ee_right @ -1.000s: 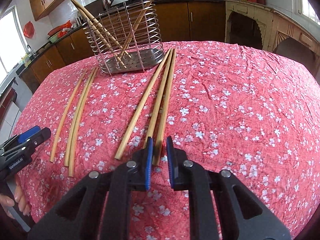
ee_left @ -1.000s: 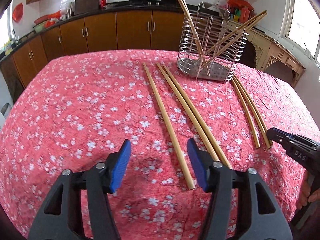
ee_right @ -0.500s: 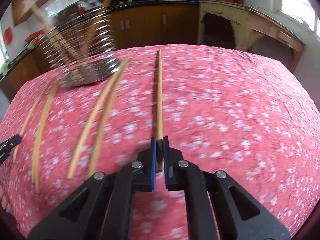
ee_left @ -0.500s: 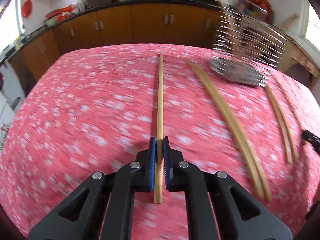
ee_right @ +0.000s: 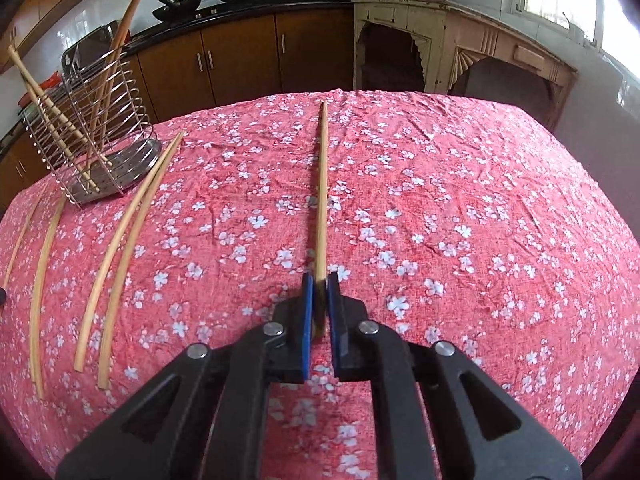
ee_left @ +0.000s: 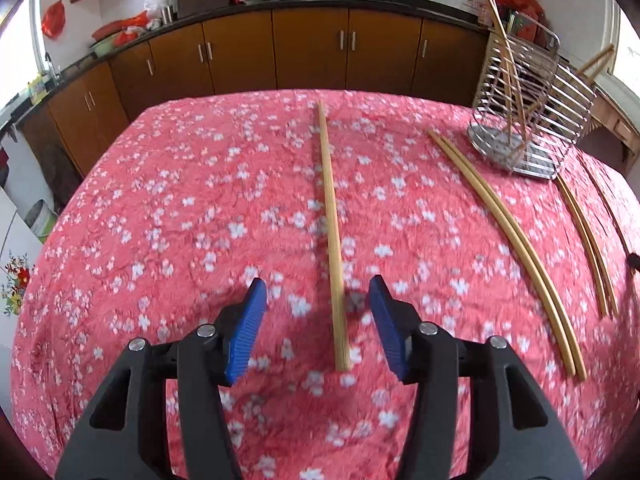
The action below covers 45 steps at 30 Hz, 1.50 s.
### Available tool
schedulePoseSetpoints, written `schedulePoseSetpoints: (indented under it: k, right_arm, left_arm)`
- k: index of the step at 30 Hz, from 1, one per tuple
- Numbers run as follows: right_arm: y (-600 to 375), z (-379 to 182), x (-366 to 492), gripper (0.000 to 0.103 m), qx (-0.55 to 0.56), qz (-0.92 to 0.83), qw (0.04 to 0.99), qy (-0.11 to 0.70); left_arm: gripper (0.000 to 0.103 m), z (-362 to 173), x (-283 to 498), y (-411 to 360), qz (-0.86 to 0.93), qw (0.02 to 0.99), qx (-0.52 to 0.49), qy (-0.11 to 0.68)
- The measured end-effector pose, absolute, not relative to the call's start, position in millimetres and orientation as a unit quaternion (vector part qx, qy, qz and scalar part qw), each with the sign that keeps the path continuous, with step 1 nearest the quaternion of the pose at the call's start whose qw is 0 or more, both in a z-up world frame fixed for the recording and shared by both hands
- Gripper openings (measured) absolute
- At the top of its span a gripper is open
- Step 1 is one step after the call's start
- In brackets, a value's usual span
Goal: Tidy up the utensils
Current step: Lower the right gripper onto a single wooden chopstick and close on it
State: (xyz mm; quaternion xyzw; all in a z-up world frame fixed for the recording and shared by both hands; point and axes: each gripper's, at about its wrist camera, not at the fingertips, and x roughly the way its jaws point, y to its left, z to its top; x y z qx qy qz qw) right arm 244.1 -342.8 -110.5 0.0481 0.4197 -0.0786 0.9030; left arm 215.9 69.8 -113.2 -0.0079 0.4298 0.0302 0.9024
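Pinching one chopstick (ee_right: 322, 184) near its butt end, the right gripper (ee_right: 319, 312) is clamped — light, stiff, slick; left gripper (ee_left: 318, 328) is opening, another chopstick (ee_left: 331, 232) lying on the tablecloth (ee_left: 160, 208) between its pads, untouched.

The bench (ee_left: 140, 208) is covered by a creased red cloth (ee_right: 480, 208) printed with small white blossoms. A wire chopstick basket (ee_right: 100, 136) with a perforated metal base stands on it near the far edge, with a pair of chopsticks (ee_right: 120, 240) lying side by side just beside its base and two more (ee_right: 38, 264) on the basket's other side. In the left wrist view a single chopstick (ee_left: 332, 232) lies flat on the cloth, well apart from the pair, pointing away towards the far edge.
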Motion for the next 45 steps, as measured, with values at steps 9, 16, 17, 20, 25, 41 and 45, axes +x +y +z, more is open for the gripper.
schedulePoseSetpoints:
  k: [9, 16, 17, 20, 25, 41, 45]
  right_arm:
    - [-344.5, -110.9, 247.2, 0.010, 0.054, -0.076, 0.903, 0.420]
    - [-344.1, -111.8, 249.4, 0.010, 0.058, -0.075, 0.903, 0.420]
    - [-344.5, -111.8, 249.3, 0.010, 0.059, -0.075, 0.903, 0.420]
    - [-344.7, -112.0, 249.5, 0.010, 0.060, -0.074, 0.903, 0.420]
    - [-340.6, -112.4, 242.8, 0.010, 0.046, -0.076, 0.903, 0.421]
    - [-340.1, -105.9, 224.7, 0.007, 0.042, -0.066, 0.911, 0.406]
    - [-339.5, -86.3, 208.1, 0.007, 0.029, -0.067, 0.925, 0.373]
  left_arm:
    - [0.062, -111.6, 217.1, 71.2, 0.043, 0.900, -0.005, 0.434]
    - [0.063, -112.9, 217.8, 71.3, 0.046, 0.899, -0.004, 0.435]
    - [0.063, -112.9, 217.8, 71.3, 0.046, 0.899, -0.004, 0.435]
    - [0.063, -112.9, 217.8, 71.2, 0.046, 0.899, -0.004, 0.435]
    - [0.062, -113.2, 209.6, 67.7, 0.046, 0.900, 0.008, 0.434]
    - [0.007, -111.2, 195.2, 53.6, 0.012, 0.902, 0.017, 0.431]
    - [0.007, -103.0, 183.0, 59.9, 0.008, 0.909, 0.015, 0.417]
